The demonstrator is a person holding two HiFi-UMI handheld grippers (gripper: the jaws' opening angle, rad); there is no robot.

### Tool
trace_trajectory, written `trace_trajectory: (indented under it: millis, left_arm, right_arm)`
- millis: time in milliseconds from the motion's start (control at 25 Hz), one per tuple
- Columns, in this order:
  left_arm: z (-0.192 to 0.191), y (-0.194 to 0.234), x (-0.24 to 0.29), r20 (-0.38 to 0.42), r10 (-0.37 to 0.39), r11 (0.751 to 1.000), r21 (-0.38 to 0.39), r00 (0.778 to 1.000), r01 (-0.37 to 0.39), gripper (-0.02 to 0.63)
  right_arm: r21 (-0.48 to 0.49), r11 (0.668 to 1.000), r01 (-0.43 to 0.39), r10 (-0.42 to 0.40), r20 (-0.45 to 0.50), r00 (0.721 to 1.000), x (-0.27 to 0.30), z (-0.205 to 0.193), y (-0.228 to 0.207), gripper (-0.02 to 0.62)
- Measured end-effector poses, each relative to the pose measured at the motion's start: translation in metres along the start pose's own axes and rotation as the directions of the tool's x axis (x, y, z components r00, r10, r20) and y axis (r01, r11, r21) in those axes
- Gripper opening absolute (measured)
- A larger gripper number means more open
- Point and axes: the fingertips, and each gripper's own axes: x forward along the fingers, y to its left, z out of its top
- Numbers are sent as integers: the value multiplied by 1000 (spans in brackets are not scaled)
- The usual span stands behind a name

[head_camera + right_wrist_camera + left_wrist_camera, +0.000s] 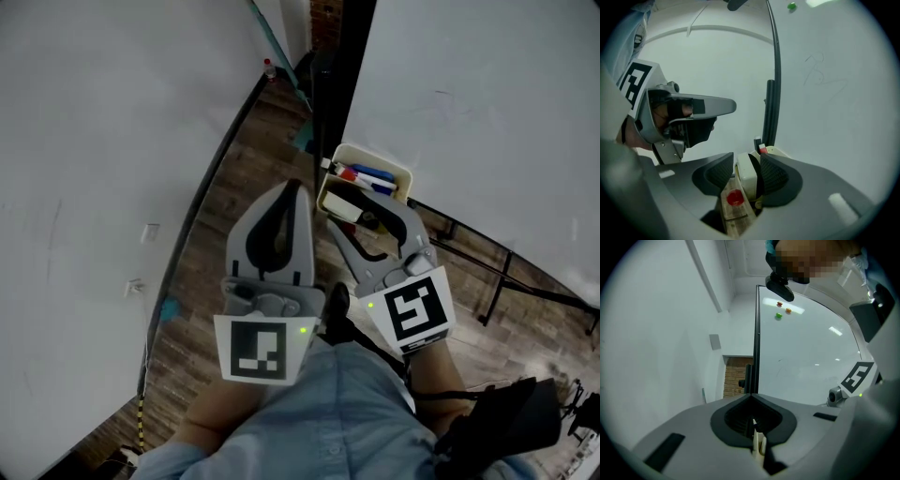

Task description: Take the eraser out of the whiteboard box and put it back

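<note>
A cream whiteboard box (400, 178) hangs on the board's lower edge, with red and blue markers (366, 175) and a white eraser (342, 207) in it. My right gripper (361, 214) reaches into the box, jaws open. In the right gripper view the eraser (745, 176), white with a black felt side, stands between the jaws of the right gripper (746, 164). A gap shows at the left pad, and the box rim (780, 152) lies just behind. My left gripper (298, 187) is shut on nothing, left of the box; its tips (752, 395) meet.
A large whiteboard (469, 94) on a black post (352, 75) rises at the right, with a white wall (94, 141) at the left. Wooden floor (244, 187) and the stand's black legs (497, 281) lie below. Small coloured magnets (778, 315) stick high on the board.
</note>
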Motion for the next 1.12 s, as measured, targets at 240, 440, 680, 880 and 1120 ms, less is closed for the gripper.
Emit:
trace_trajectory:
  millis: [240,440,680,880,1120]
  left_arm:
    - [-11,7,9,-22,-20,1000,-14,1000,20,5]
    - [-13,6,13,-21,-35,999,-23,999,35,5]
    - [-11,4,10,-24,-36,999,-17,999,36,5]
    - [-3,3,3,-4,-22,1000,5,1000,22,5]
    - [16,-12,-12,35,-12,1000,24,999,11,5]
  right_arm:
    - [-61,998,32,-37,-70,997,9,-10,2,173]
    - [-79,996,45,-52,-88,995,11,-11,0,132]
    - [-29,998,48,-50,-81,995,9,-10,-3,110]
    - [-5,998,55,-55,-39,998,-1,0,-6,104]
    - [-9,998,64,-63,71,995,-29,29,-4,104]
